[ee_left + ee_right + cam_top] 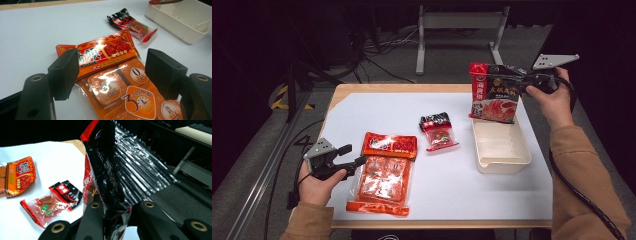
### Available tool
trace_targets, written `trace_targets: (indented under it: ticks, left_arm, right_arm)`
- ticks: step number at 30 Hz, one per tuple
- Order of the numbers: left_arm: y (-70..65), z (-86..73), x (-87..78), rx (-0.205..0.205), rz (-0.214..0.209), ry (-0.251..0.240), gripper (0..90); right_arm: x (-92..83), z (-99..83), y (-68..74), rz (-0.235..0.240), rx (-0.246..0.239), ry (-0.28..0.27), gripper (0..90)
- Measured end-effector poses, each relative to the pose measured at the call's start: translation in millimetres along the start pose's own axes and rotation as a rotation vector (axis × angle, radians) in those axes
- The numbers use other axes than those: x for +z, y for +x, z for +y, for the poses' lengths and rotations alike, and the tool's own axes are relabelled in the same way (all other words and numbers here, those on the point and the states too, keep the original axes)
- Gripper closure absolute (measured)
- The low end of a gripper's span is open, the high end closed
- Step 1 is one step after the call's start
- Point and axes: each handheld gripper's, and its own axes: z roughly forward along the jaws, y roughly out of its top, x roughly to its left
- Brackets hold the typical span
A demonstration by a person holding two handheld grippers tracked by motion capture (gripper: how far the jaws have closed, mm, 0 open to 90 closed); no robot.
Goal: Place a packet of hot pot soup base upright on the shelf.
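Your right gripper (523, 80) pinches the black pouch (495, 93) upright over the far end of the tray (502, 162), forearm reaching in from the right. Your left gripper (353, 155), jaws wide and empty, rests low beside the orange pack (384, 175). Bare white mat (362, 112) lies beyond it; the small packet (439, 131) sits mid-table.

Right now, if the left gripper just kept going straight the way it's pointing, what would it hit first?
Most likely the orange packet. The left gripper is open, and its fingers frame the packet's top edge just ahead in the left gripper view. Depth is hard to judge, so it may skim over it towards the small red packet.
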Motion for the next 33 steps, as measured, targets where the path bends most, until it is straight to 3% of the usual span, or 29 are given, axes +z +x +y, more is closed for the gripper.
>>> trace_targets:
  ticks: [6,9,21,26,33]
  left_arm:
    - [1.3,-0.7,0.0,0.001,0.001,0.002,28.4]
    - [1.5,-0.7,0.7,-0.001,-0.003,0.006,28.4]
    - [-1.1,2.2,6.9,0.006,-0.017,0.014,28.6]
    - [-0.9,3.4,8.9,0.009,-0.022,0.01,28.6]
    - [-2.5,4.9,11.4,0.01,-0.033,0.013,28.6]
  right_arm:
    - [5.9,-5.9,-0.1,0.003,0.015,-0.012,79.8]
    - [6.5,-8.0,0.3,-0.002,0.0,-0.011,79.8]
    - [-6.3,-18.7,-2.6,-0.013,0.0,0.015,79.7]
    - [-9.7,-18.6,-2.3,-0.027,-0.022,0.029,79.7]
    - [-0.8,-16.8,5.7,0.017,-0.072,0.06,78.9]
